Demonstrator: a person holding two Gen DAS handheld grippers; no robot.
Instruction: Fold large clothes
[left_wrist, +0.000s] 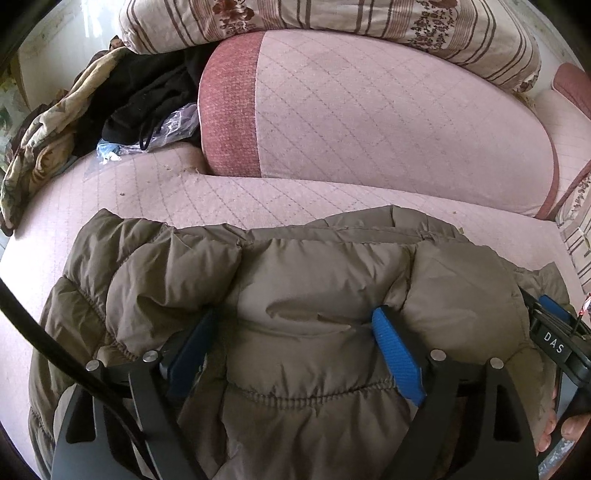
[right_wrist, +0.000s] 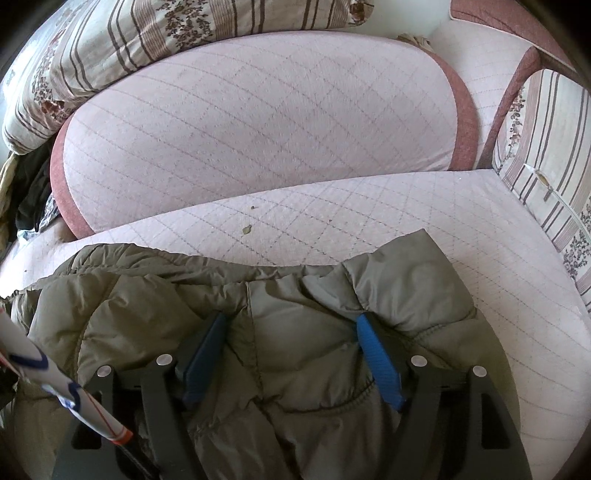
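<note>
An olive-brown puffer jacket (left_wrist: 314, 266) lies bunched on the pink quilted sofa seat (left_wrist: 258, 199), its far edge folded over. My left gripper (left_wrist: 295, 317) stands wide, its blue fingers (left_wrist: 397, 354) sunk into the puffy cloth, a hump of jacket between them. Farther right on the same jacket (right_wrist: 295, 291), my right gripper (right_wrist: 291, 319) is also spread wide, with padded cloth bulging between its blue fingers (right_wrist: 378, 358). Neither pair of pads visibly pinches the cloth. The right gripper's black body (left_wrist: 554, 343) and a hand (left_wrist: 569, 432) show at the left wrist view's right edge.
A large pink back cushion (left_wrist: 369, 110) stands behind the seat, with a striped floral pillow (left_wrist: 332, 18) on top. Dark clothes (left_wrist: 147, 88), a patterned blanket (left_wrist: 40, 155) and a plastic bag (left_wrist: 173, 125) are piled at the left. Another striped cushion (right_wrist: 546, 155) borders the seat (right_wrist: 406, 214) on the right.
</note>
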